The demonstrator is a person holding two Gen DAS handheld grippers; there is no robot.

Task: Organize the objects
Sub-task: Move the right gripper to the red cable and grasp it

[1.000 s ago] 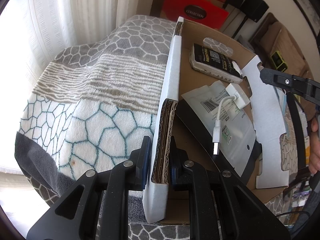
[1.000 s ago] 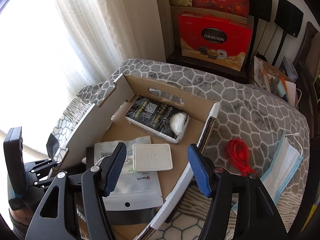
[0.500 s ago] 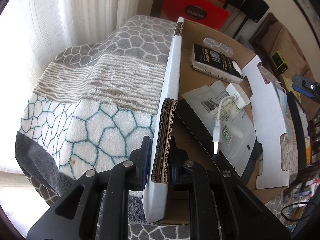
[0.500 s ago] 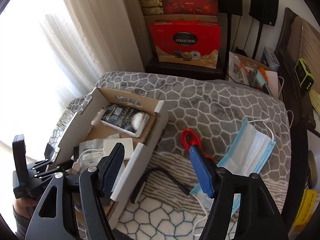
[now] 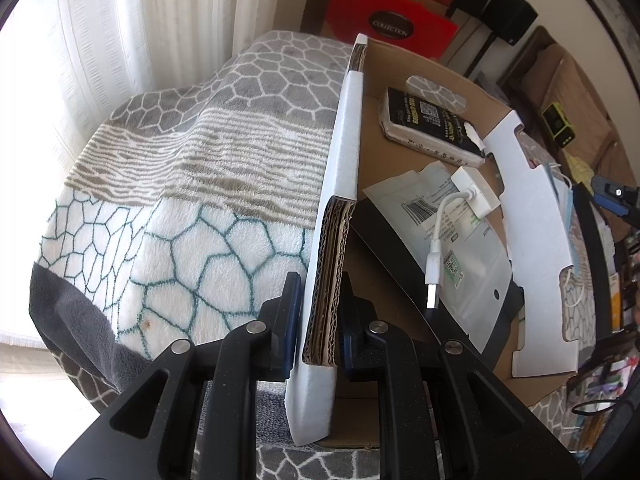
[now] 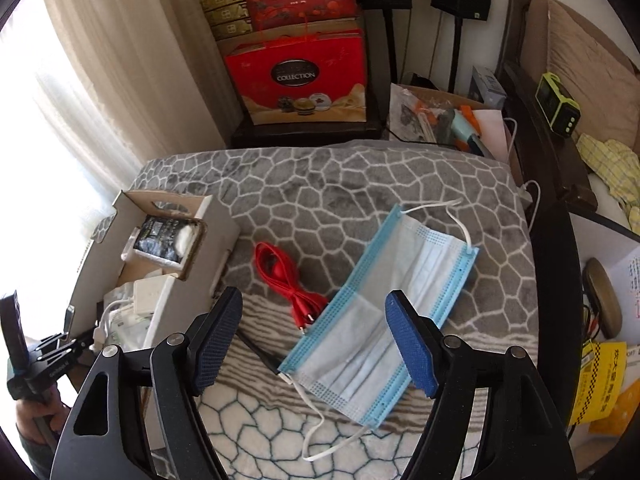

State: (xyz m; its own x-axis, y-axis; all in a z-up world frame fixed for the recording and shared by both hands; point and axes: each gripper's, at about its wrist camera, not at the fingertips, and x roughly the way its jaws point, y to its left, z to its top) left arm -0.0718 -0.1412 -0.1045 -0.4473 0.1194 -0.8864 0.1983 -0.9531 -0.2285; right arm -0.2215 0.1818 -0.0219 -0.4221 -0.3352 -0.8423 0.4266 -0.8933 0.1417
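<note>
**Fingers pinch the box wall while the other pair spreads**

Left gripper clamps its pads on the near wall of the cardboard box, which sits on the patterned blanket. Right gripper hovers with jaws opening, empty, above the blue face mask; the red cable lies just beside it.

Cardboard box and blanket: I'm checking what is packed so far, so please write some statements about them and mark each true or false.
1. The left tool is shut on the cardboard box wall. True.
2. The face mask lies inside the box. False: it lies on the blanket.
3. The red cable lies on the blanket between box and mask. True.
4. The right tool grips the mask. False: its jaws are opening, empty, above it.
</note>
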